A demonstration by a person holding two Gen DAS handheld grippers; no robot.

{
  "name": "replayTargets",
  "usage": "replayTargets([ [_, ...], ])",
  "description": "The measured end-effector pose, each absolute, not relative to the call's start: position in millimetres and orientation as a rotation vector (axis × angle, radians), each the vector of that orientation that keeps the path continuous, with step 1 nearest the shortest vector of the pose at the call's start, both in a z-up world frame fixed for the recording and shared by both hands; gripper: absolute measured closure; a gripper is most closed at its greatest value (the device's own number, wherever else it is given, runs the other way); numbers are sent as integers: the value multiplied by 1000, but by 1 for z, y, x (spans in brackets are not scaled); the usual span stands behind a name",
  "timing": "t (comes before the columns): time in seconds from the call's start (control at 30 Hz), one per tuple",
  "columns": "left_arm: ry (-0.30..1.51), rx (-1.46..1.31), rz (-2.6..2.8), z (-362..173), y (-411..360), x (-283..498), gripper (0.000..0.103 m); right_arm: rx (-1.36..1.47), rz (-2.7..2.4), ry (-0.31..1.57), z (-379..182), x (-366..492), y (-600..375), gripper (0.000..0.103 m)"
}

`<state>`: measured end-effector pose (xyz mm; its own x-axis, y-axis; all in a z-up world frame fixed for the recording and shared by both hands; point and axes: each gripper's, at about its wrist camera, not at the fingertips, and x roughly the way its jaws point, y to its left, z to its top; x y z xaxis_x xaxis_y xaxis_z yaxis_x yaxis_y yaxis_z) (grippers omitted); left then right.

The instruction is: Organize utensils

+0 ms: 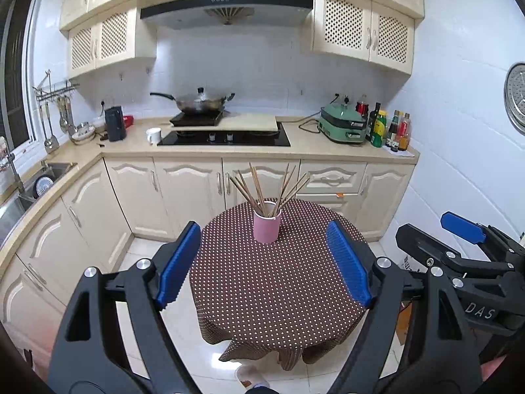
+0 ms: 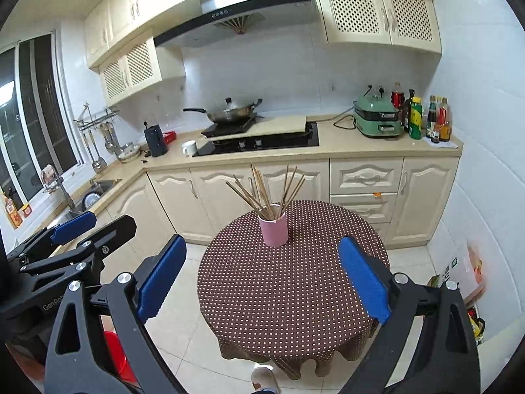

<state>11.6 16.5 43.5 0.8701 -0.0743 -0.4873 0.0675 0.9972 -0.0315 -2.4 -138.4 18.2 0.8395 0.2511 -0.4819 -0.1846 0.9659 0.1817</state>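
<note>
A pink cup (image 1: 267, 226) (image 2: 274, 229) stands upright toward the far side of a small round table (image 1: 279, 282) (image 2: 288, 289) with a brown dotted cloth. Several wooden chopsticks (image 1: 262, 188) (image 2: 265, 190) fan out of the cup. My left gripper (image 1: 264, 234) is open, held above the table's near side and well short of the cup, with nothing between its blue pads. My right gripper (image 2: 262, 246) is also open and empty, hanging at about the same distance from the cup. Each gripper shows at the edge of the other's view.
Behind the table runs a kitchen counter (image 1: 311, 151) with a hob (image 1: 223, 138), a wok (image 1: 200, 101), a white mug (image 1: 153, 135), a green appliance (image 1: 343, 123) and several bottles (image 1: 390, 129). A sink (image 1: 49, 174) lies left. A slippered foot (image 1: 249, 376) stands on the tiled floor. A red stool (image 2: 118, 354) sits at lower left.
</note>
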Motion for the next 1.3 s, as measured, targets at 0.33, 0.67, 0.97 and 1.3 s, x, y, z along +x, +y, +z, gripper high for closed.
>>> replayTargets([
  [0.33,477,-16,-77,52,18,-11,25,147,230,503,25,-21,-140,12],
  [0.67,467,-10,-86,53,17,-18,25,158,226,496,23,-29,-146,11],
  [0.97,462,-1,-92,50,12,-19,25,171,222,502,20,-32,-152,10],
  [1.3,470,0,-96,49,4,-20,25,172,212,512,19,-37,-159,10],
])
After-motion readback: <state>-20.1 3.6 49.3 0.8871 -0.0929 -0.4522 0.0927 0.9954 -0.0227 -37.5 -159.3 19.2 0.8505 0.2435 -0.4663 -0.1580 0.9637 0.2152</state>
